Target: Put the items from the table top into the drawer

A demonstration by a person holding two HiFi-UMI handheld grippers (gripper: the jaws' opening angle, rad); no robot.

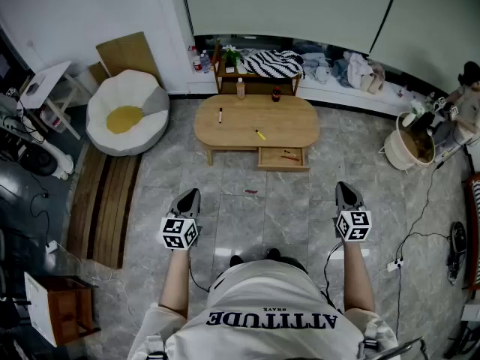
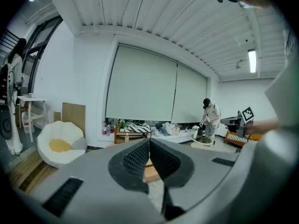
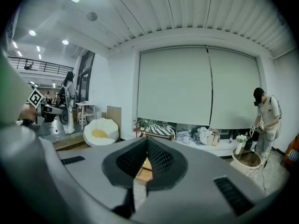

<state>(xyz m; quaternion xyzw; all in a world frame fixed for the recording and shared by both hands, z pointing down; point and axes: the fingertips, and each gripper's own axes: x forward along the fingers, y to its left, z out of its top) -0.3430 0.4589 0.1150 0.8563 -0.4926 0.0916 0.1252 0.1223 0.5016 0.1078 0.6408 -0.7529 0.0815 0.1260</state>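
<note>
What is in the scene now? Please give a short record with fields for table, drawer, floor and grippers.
table: oval, wooden, four things on top
on top: dark pen, yellow item, pale bottle, dark bottle
drawer: open, red item inside
floor: small red thing
left gripper: shut, empty
right gripper: shut, empty

I have both arms stretched forward from the torso, roughly parallel and well apart. The bare left forearm (image 1: 174, 280) carries the left gripper (image 1: 190, 194), its marker cube (image 1: 180, 232) facing up just above the wrist. The right forearm (image 1: 357, 276) carries the right gripper (image 1: 343, 189) the same way. Both grippers point ahead and a little downward. In the left gripper view, the left gripper (image 2: 149, 143) has its jaws pressed together with nothing between them. In the right gripper view, the right gripper (image 3: 147, 143) is likewise closed and empty.
</note>
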